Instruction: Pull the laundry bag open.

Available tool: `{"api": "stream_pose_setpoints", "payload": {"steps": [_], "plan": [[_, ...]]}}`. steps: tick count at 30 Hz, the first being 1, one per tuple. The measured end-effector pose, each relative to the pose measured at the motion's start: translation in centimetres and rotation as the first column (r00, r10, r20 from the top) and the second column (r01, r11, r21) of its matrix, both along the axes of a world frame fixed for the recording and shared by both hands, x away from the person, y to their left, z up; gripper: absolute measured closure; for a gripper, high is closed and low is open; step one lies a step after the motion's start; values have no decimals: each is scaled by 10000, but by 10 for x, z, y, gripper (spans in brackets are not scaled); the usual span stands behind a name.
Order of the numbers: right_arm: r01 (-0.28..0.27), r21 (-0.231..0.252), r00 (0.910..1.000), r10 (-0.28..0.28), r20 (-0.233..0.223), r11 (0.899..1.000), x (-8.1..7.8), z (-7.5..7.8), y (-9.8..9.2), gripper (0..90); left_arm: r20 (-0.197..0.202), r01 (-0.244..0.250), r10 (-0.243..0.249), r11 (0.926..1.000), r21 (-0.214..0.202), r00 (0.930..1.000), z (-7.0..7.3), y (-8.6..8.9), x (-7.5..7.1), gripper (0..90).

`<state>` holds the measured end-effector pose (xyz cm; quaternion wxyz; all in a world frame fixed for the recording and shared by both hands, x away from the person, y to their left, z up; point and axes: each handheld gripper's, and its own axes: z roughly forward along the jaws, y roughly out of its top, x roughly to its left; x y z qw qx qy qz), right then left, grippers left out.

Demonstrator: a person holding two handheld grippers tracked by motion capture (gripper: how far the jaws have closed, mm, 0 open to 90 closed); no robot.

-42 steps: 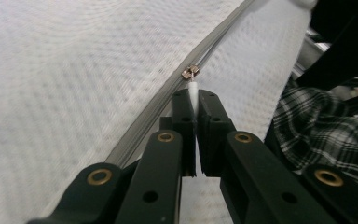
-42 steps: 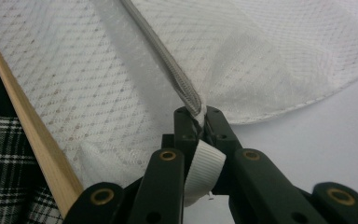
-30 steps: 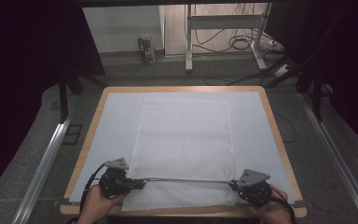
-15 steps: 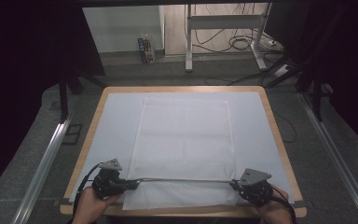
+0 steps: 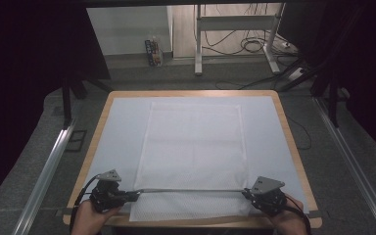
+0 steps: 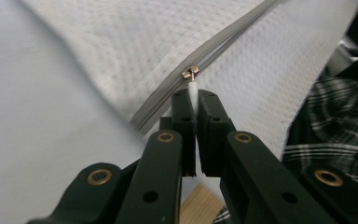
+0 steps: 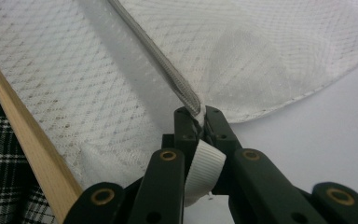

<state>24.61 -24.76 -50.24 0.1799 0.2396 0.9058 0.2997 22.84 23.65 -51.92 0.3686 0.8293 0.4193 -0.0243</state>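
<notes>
A white mesh bag [image 5: 192, 156] is spread flat at the table's centre, reaching toward 6 o'clock. Its grey zipper [image 5: 191, 190] is stretched taut from 9 to 3 o'clock.

Surface [image 5: 286, 122]: rectangular top, pale wooden edge, covered by a light bluish-white sheet [image 5: 122, 127] reaching nearly to the rim. A white mesh bag [image 5: 193, 147] lay flat along the middle, running from far side to near edge. Grey zipper [image 5: 191, 190] crossed its near end, side to side.
</notes>
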Motion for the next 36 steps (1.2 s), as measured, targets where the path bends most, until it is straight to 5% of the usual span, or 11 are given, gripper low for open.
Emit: {"api": "stream_pose_setpoints", "payload": {"steps": [11, 24, 36], "plan": [[258, -111, 9996, -260, -135, 9996, 1, -1, -3, 850, 68, -803, 801, 9946, 663, 9968, -2, 16, -5, 874], [393, -71, 9962, -397, -774, 9992, -1, -3, -7, 830, -9, -551, 554, 9944, 906, 9985, -6, 9, -5, 870], [297, 143, 9936, -280, -1096, 9995, -5, -3, -15, 609, -72, -703, 712, 9935, 892, 9974, -11, 9, -7, 856]]}}
